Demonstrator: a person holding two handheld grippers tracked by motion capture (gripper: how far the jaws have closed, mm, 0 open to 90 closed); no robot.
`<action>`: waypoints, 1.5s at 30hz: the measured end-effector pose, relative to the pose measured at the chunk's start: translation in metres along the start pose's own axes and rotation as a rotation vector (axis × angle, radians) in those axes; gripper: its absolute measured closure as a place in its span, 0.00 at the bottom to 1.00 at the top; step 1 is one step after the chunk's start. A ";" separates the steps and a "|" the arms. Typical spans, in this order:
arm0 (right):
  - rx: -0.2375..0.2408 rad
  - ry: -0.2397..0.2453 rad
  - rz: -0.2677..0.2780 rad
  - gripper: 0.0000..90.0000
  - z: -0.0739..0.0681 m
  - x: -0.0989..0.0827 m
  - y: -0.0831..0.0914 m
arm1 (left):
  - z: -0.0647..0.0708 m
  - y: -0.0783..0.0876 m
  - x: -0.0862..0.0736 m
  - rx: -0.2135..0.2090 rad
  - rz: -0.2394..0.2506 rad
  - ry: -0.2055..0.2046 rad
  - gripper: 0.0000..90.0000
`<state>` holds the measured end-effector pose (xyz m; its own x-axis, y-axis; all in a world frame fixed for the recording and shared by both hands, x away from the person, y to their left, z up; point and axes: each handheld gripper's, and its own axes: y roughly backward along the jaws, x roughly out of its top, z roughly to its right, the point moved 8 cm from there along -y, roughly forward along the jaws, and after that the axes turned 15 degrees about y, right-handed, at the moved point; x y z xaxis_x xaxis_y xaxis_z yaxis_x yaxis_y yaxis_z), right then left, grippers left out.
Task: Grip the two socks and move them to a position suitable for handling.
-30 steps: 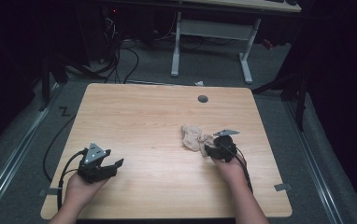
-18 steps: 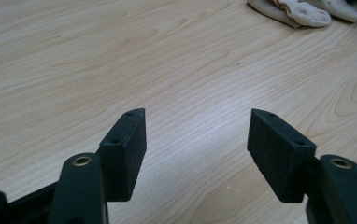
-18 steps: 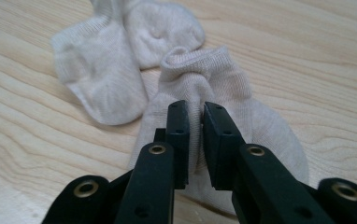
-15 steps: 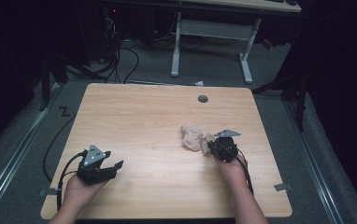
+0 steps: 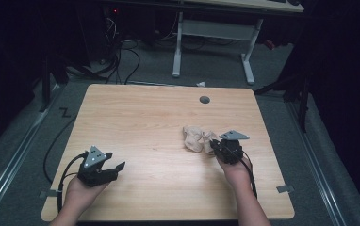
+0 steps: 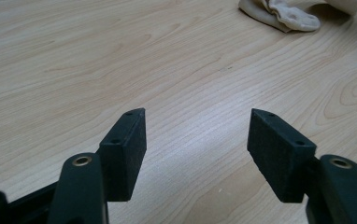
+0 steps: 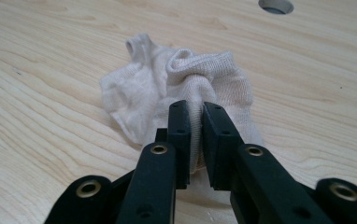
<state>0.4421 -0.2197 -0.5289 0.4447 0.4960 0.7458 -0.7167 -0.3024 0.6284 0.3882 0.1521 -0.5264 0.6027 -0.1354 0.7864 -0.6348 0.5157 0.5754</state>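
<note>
Right gripper view shows your right gripper (image 7: 195, 140) pinching the cream sock (image 7: 186, 88) near the table's grommet hole (image 7: 275, 5); lift slowly, while your left gripper (image 6: 197, 140) gapes wide, empty.

Two black grippers are seen from above. The left gripper (image 5: 103, 168) is topped by a grey three-cornered plate, and a black cable is looped out from it. The right gripper (image 5: 225, 149) is topped by the same kind of grey plate — its black cable is run back along the arm. No sleeves are worn on the forearms. Up close, each jaw is ended by a thick black block with small holes, and brass-coloured rings are set in the black arms behind — shiny little circles.
</note>
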 end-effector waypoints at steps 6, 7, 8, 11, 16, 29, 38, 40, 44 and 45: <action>-0.009 0.006 0.056 0.91 -0.002 0.011 0.016 | 0.000 0.001 0.001 -0.003 0.004 0.002 0.42; -0.011 0.011 0.066 0.91 -0.002 0.013 0.019 | 0.000 0.001 0.001 -0.003 0.004 0.002 0.42; -0.011 0.009 0.076 0.91 -0.003 0.015 0.022 | 0.000 0.001 0.001 -0.003 0.004 0.003 0.42; -0.010 0.009 0.091 0.91 -0.005 0.019 0.026 | 0.001 0.001 0.001 -0.005 0.003 0.001 0.42; 0.008 0.035 0.129 0.91 -0.017 0.032 0.038 | 0.003 0.001 0.001 -0.014 0.000 0.006 0.42; 0.103 0.071 0.210 0.91 -0.061 0.070 0.054 | 0.020 0.007 0.031 -0.013 0.033 0.003 0.40; 0.164 0.173 0.259 0.91 -0.105 0.087 0.062 | 0.020 0.006 0.024 -0.035 0.075 0.064 0.41; 0.183 0.197 0.256 0.91 -0.116 0.087 0.060 | 0.016 0.004 0.019 -0.039 0.062 0.075 0.41; 0.207 0.217 0.245 0.91 -0.128 0.085 0.057 | 0.012 -0.001 0.018 -0.024 0.061 0.068 0.42; 0.216 0.227 0.238 0.91 -0.134 0.083 0.055 | 0.012 -0.002 0.017 -0.025 0.058 0.071 0.42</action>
<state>0.3680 -0.0864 -0.4619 0.1326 0.5514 0.8236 -0.6451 -0.5828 0.4941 0.3937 0.1385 -0.5113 0.5984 -0.0451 0.7999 -0.6579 0.5422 0.5227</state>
